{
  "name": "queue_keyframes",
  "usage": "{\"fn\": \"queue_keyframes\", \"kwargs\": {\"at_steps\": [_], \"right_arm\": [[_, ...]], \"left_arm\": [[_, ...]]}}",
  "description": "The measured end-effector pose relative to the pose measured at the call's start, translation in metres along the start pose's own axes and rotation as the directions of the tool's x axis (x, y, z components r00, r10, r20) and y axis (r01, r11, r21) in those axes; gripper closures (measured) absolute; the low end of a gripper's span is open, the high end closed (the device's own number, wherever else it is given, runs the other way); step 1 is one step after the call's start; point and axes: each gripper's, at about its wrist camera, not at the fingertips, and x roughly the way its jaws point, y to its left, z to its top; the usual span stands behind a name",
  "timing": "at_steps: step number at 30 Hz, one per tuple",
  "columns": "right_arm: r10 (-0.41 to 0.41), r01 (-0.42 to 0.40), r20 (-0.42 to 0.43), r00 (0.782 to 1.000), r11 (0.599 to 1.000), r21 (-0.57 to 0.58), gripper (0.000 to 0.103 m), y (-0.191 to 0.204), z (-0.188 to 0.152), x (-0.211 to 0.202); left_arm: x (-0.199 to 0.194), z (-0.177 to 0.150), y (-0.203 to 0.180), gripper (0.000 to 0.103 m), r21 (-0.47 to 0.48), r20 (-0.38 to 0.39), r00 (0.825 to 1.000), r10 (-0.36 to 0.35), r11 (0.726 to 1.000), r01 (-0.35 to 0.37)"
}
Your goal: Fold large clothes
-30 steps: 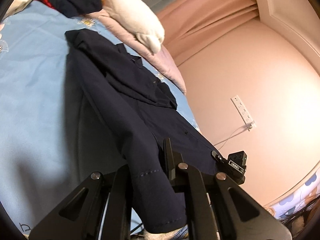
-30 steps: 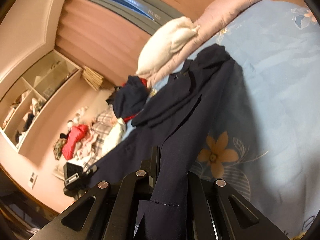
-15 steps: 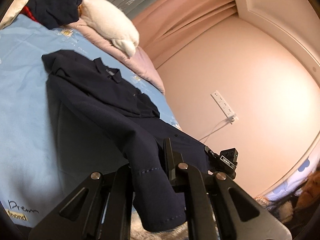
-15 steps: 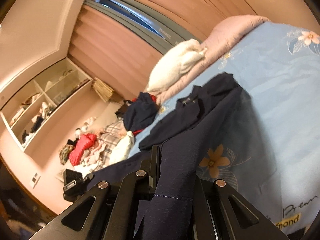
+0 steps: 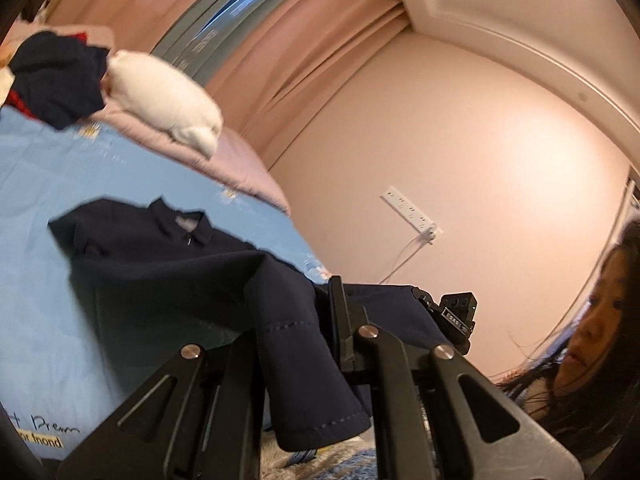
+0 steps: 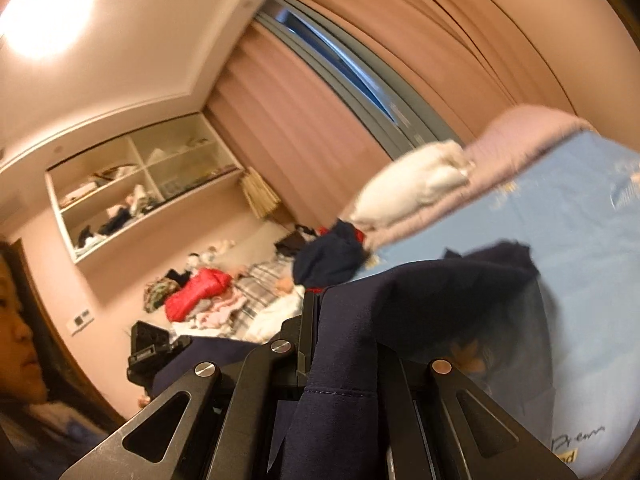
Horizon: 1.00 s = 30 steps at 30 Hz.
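The left gripper point(image 5: 298, 344) is clamped on the hem edge of a navy garment point(image 5: 168, 264), the stitched cuff-like end hanging over its lower frame. The right gripper point(image 6: 344, 364) pinches another stitched edge of the same garment point(image 6: 432, 292) in the same way, cloth draped down between its 2 fingers. Both point roughly level across the bed, each rolled a little to 1 side, and each sees the other's black body at the far end of the lifted hem.

The garment's collar end lies flat on the light blue bedsheet point(image 5: 36, 208), collar toward the pink quilt point(image 5: 240, 164) and the white pillow point(image 5: 164, 100); the near end is raised off the sheet in the 2 grips.

Compared with a second ago, both grippers sit higher: more of the garment hangs in the air, the wall and ceiling fill more of each view, and the person's face now shows at the edge of both.

Writing: the sheet's corner reads "Prem" over a yellow tag "fnond" point(image 5: 40, 438); the right view shows the same print point(image 6: 576, 436). A label on the right gripper's body reads something like "DAS" point(image 5: 454, 318).
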Motion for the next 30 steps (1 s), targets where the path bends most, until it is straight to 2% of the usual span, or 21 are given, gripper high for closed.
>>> {"fn": "queue_keyframes", "kwargs": {"at_steps": [4,8,15,23,30], "right_arm": [[0.018,-0.017,0.027,0.999,0.999,-0.05,0.097,0.007,0.007,-0.001],[0.024,-0.023,0.021,0.999,0.998,-0.059,0.097,0.0,0.006,0.004],[0.003,-0.003,0.011,1.0,1.0,0.0,0.097,-0.027,0.014,0.012],[-0.028,0.03,-0.02,0.999,0.997,0.073,0.097,-0.059,0.028,0.047],[-0.049,0.053,-0.036,0.998,0.992,0.114,0.097,-0.079,0.039,0.067]], "left_arm": [[-0.005,0.003,-0.001,0.092,0.02,0.014,1.0,-0.014,1.0,0.013],[-0.003,0.005,0.01,0.092,-0.009,0.019,1.0,-0.022,1.0,0.022],[0.006,0.007,0.03,0.091,-0.063,0.019,1.0,-0.007,0.998,0.008],[0.024,0.021,0.063,0.09,-0.149,0.035,0.998,0.061,0.987,-0.055],[0.047,0.046,0.093,0.09,-0.175,0.029,0.995,0.093,0.981,-0.086]]}}
